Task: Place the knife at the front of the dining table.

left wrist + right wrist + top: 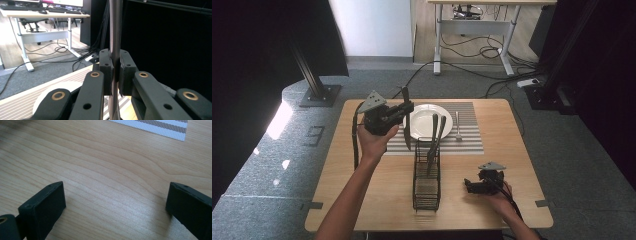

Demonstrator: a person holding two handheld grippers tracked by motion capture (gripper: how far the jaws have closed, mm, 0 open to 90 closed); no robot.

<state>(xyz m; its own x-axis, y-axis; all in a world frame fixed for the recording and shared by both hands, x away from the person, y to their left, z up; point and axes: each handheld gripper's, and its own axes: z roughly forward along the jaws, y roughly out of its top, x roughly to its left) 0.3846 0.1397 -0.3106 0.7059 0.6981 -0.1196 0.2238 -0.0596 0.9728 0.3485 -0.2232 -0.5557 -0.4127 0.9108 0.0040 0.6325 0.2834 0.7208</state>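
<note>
I am gripping a knife (406, 121) in my left gripper (403, 109), the pads clenched tight on its slim metal shaft, and I am holding it in the air over the left edge of the striped placemat (472, 142), just left of the white plate (422, 120). In the left gripper view the knife (115, 37) is passing straight between the two pads and standing out past them at both ends. Its long axis is running close to upright: in the high view one dark end is sticking up above the jaws, toward the far side of the table, and the longer end is hanging down toward the near side, its tip over the placemat. It is looking dark and narrow from above, and a smooth grey, slightly glossy bar up close.

My right gripper (472, 186) is lying low at the near right of the wooden table (362, 200), well apart from the knife, its jaws spread wide with nothing between them but bare wood (112, 182).

Between my two hands, a black wire cutlery rack (427, 182) is standing with two dark utensils (436, 135) leaning up out of its far end. A fork (457, 125) is lying on the placemat just right of the plate, its long axis running near to far.
</note>
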